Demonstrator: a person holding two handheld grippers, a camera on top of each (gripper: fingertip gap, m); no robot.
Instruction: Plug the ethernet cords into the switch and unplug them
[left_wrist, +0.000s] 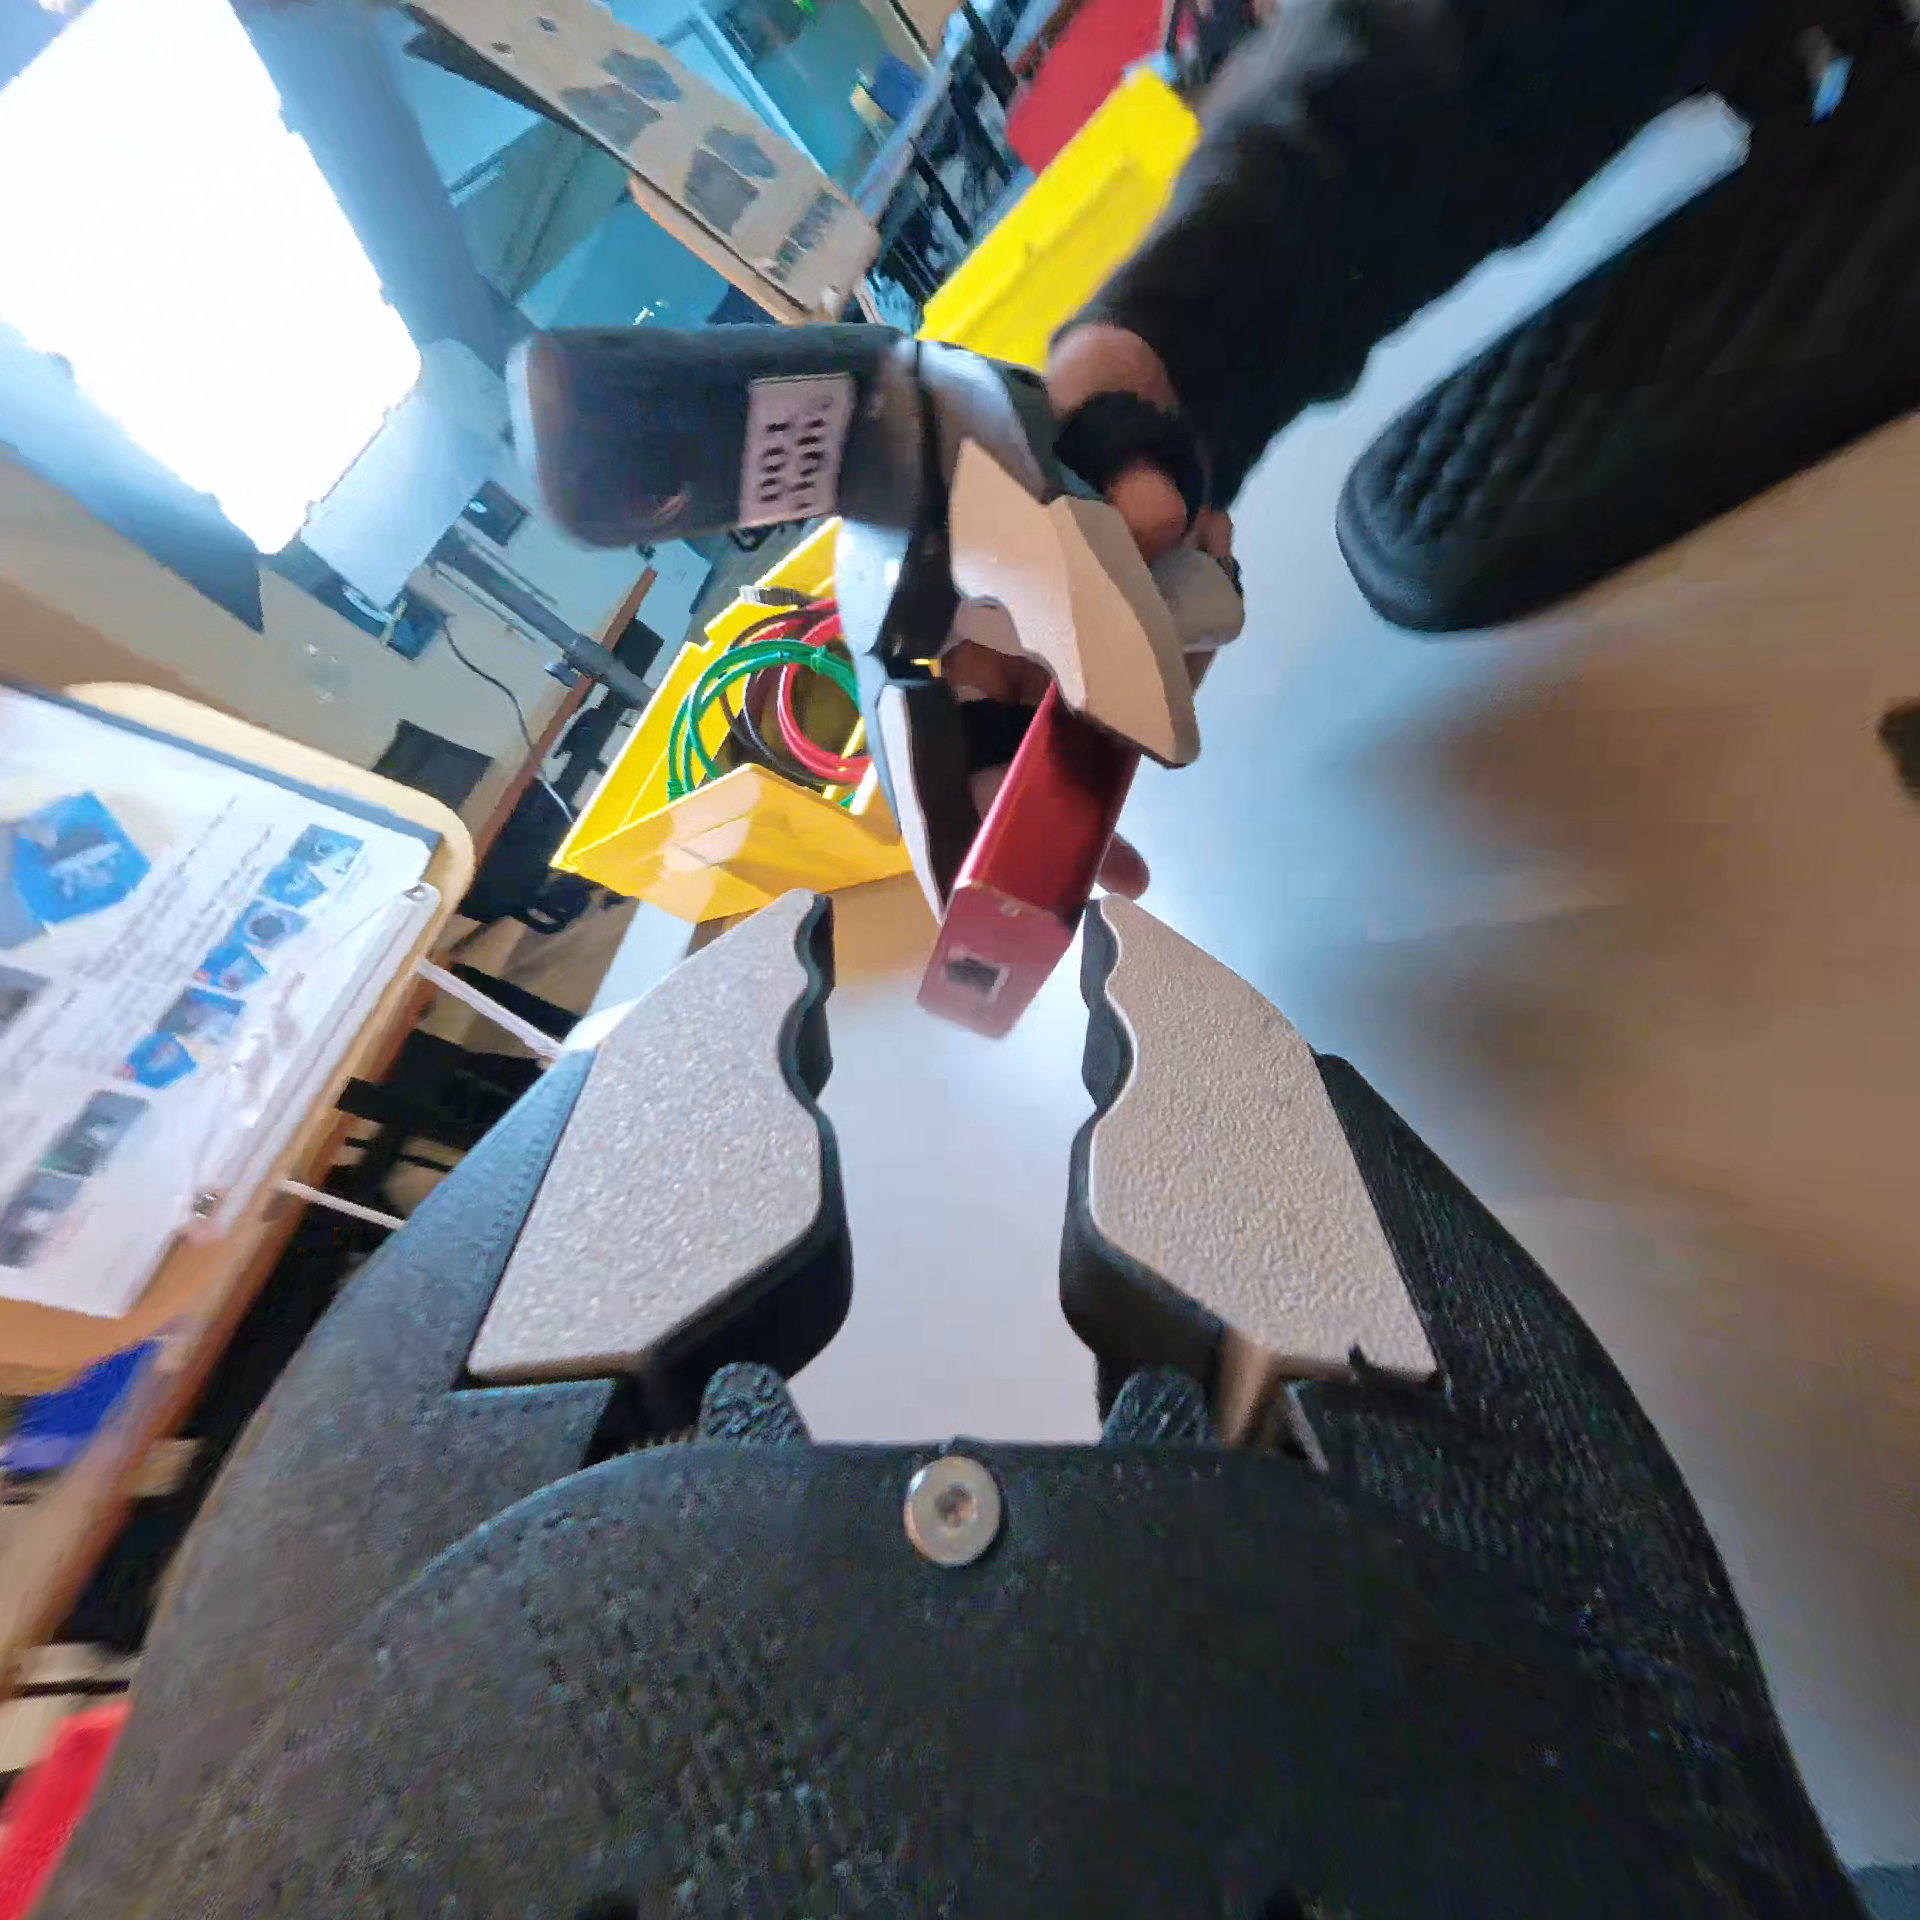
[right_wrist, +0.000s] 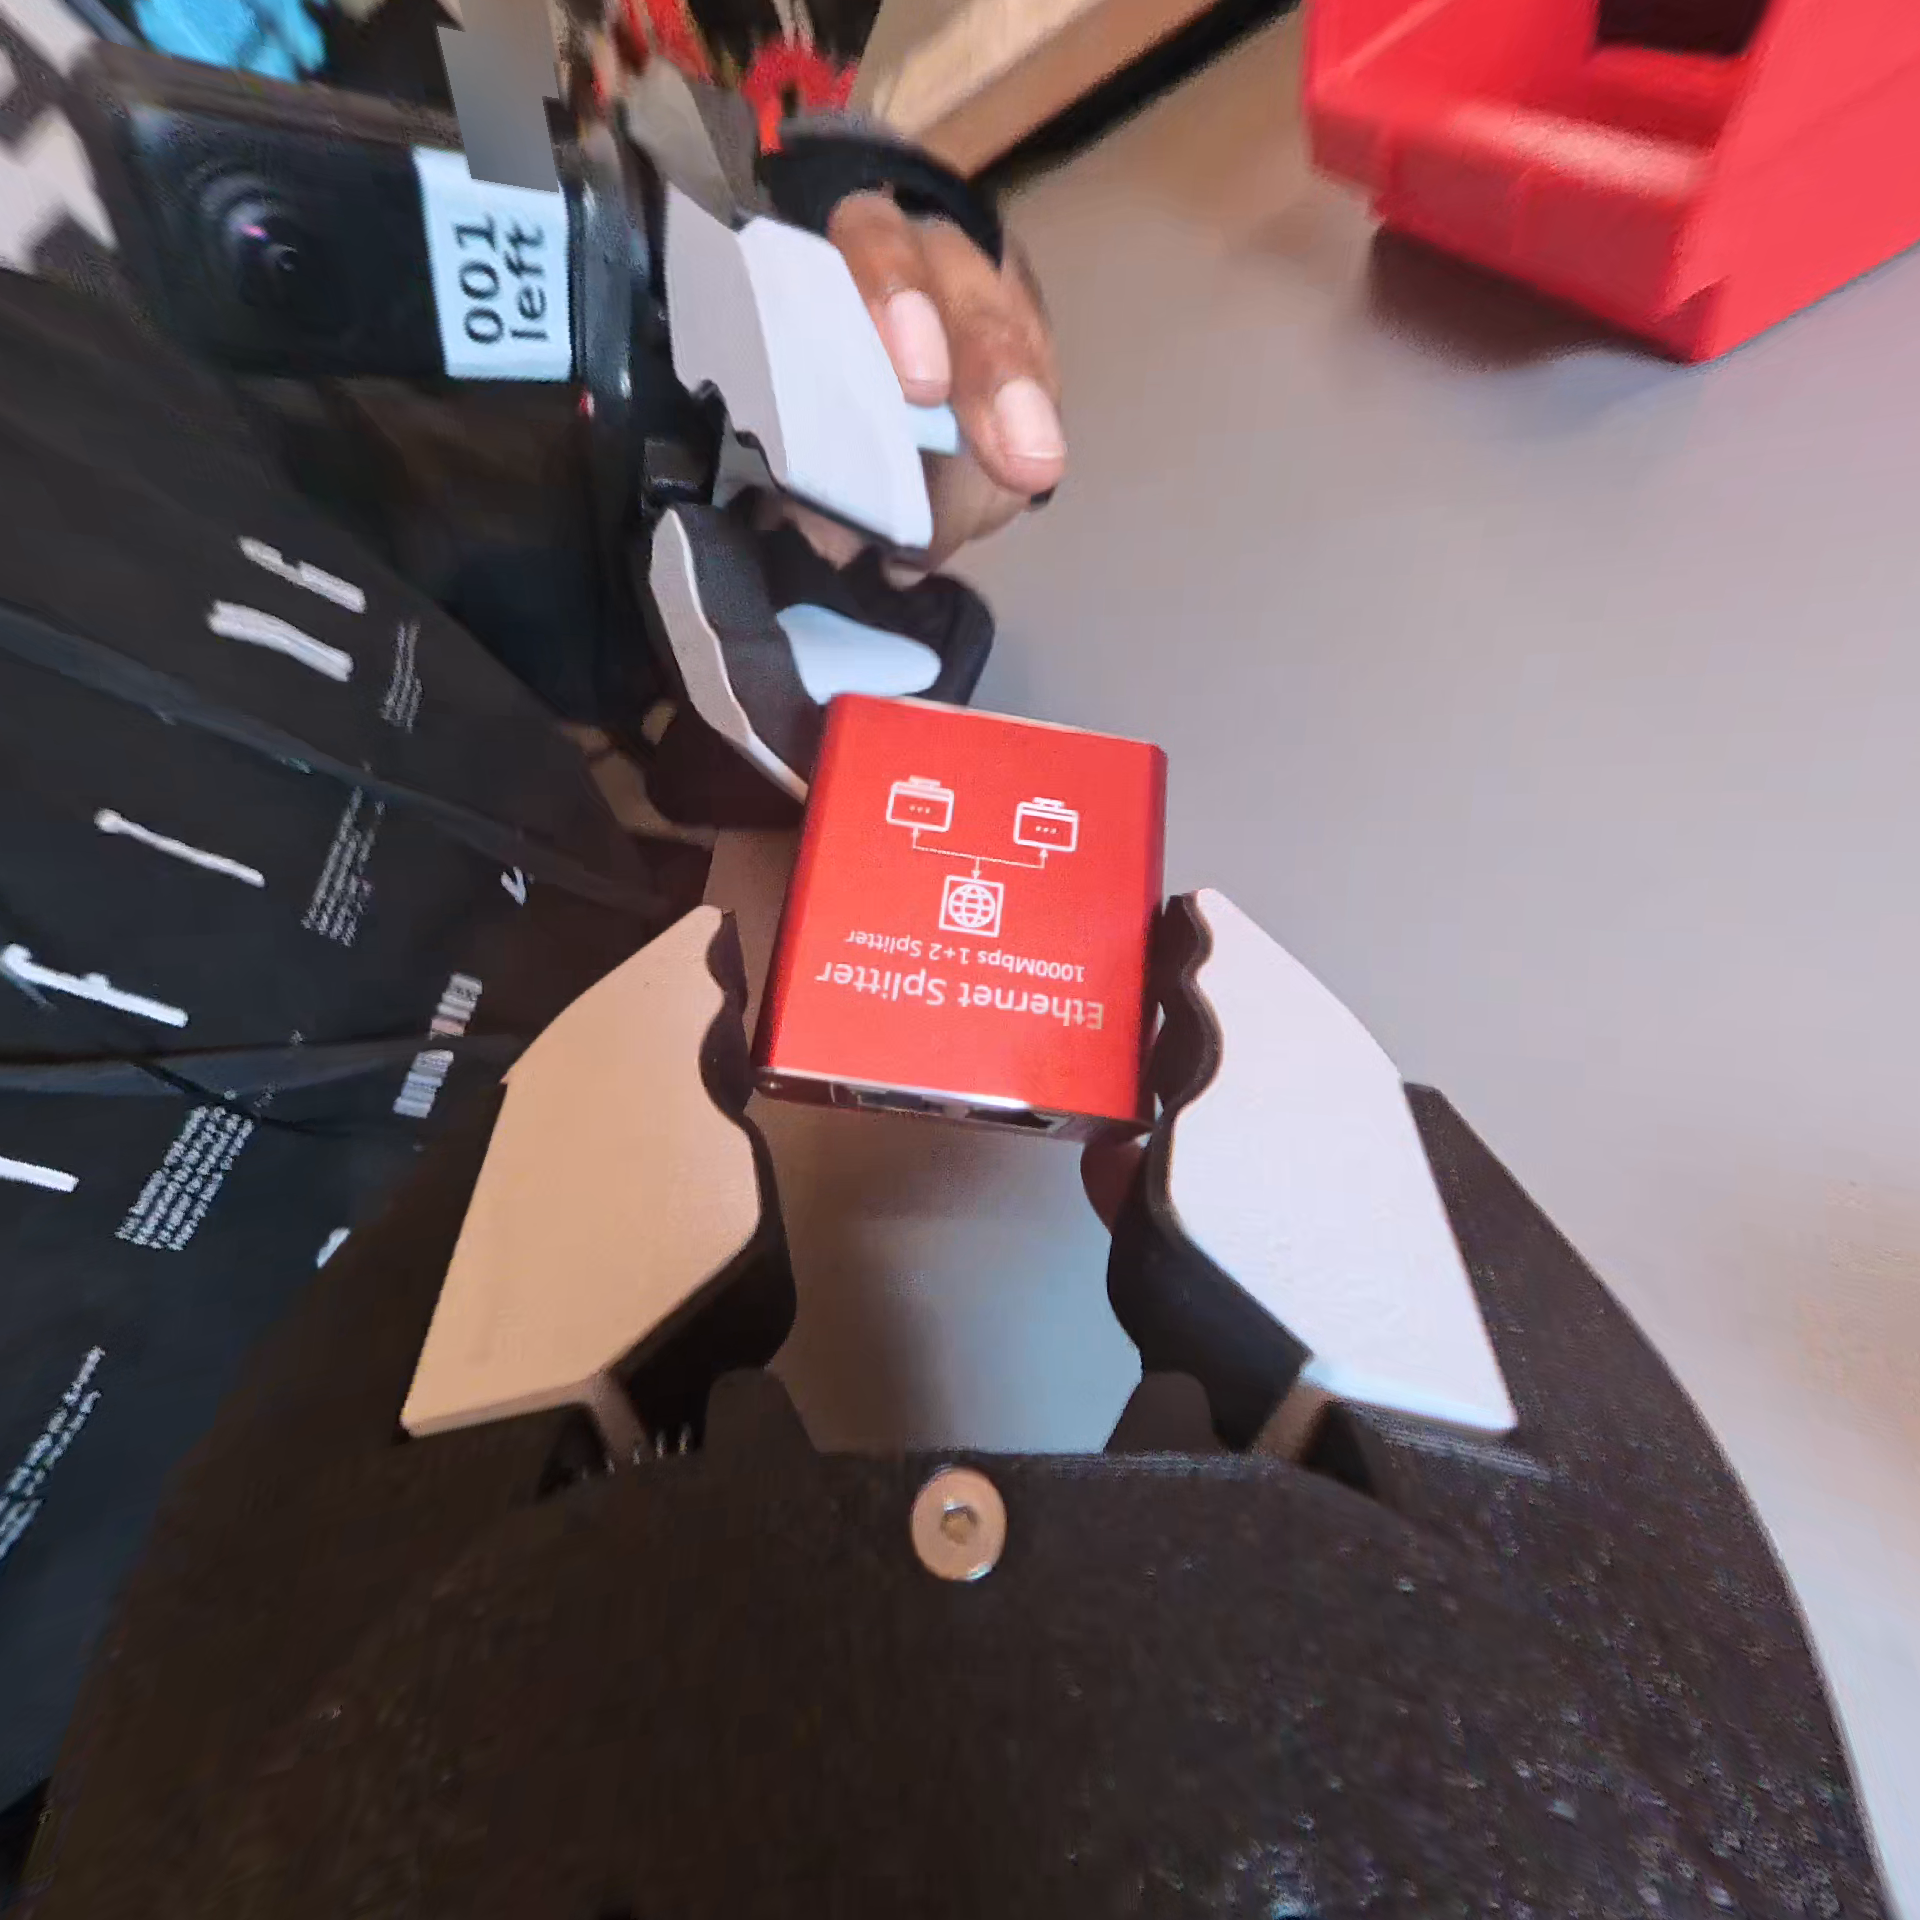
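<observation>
**Red switch held between the right fingers, left fingers spread beside it**

In the right wrist view, the right gripper has its two grey fingers pressed against the sides of the red switch, holding it above the grey desk. The switch's port side faces the camera, and its top face carries white symbols and lettering. Just beyond the switch, the left gripper shows with its fingers apart, a hand wrapped around its body. Far right on the desk sits a red bin, blurred.

In the left wrist view, the left gripper's own fingers stand wide apart with nothing between them; the near end of the switch hangs just past their tips, close to the right-hand one. It slants up into the other gripper. Farther off on the left, a yellow bin holds coiled ethernet cords, green, red and black.
</observation>
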